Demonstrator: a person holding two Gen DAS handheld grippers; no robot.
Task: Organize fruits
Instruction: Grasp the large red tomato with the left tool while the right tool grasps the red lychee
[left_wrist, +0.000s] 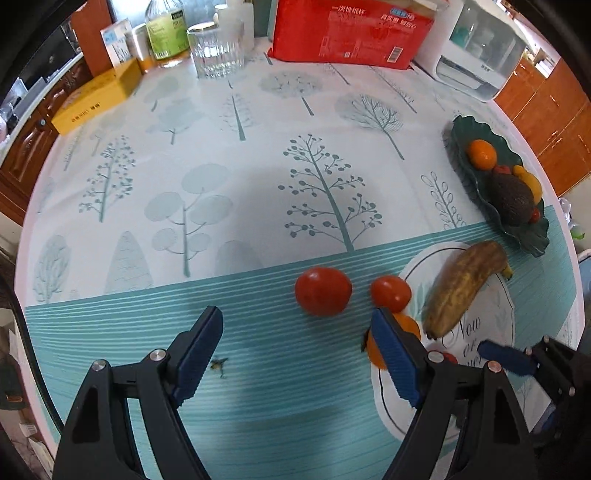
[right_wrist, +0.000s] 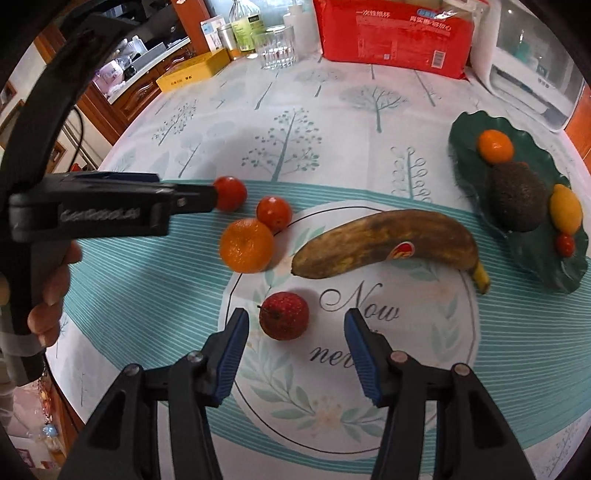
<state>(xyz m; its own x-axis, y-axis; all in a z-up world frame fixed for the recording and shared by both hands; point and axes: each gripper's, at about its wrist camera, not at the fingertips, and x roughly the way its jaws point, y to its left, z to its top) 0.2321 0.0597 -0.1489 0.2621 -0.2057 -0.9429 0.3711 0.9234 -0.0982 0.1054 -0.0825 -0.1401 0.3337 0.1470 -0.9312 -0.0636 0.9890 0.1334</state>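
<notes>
In the left wrist view the left gripper (left_wrist: 295, 325) fills the bottom of the frame, its fingers spread wide and grasping nothing. A large tomato (left_wrist: 323, 291) lies on the counter (left_wrist: 229, 177) just above the gap between them. A smaller tomato (left_wrist: 390, 293) sits to its right, and an orange (left_wrist: 408, 326) is half hidden behind the right-hand finger.

In the right wrist view the right gripper (right_wrist: 295, 325) stands at the bottom centre, its fingers released and parted. A bumpy red fruit (right_wrist: 283, 315), perhaps a lychee, lies between their tips, nearer the left one; neither pad seems to touch it. A browned banana (right_wrist: 388, 243) lies across the middle of that frame. At the right edge a dark green leaf-shaped dish (right_wrist: 465, 125) holds a tangerine (right_wrist: 495, 146), an avocado (right_wrist: 517, 195), a small yellow fruit (right_wrist: 565, 208) and a cherry tomato (right_wrist: 565, 244). A hand (right_wrist: 51, 288) grips the other tool's handle at the left edge.
</notes>
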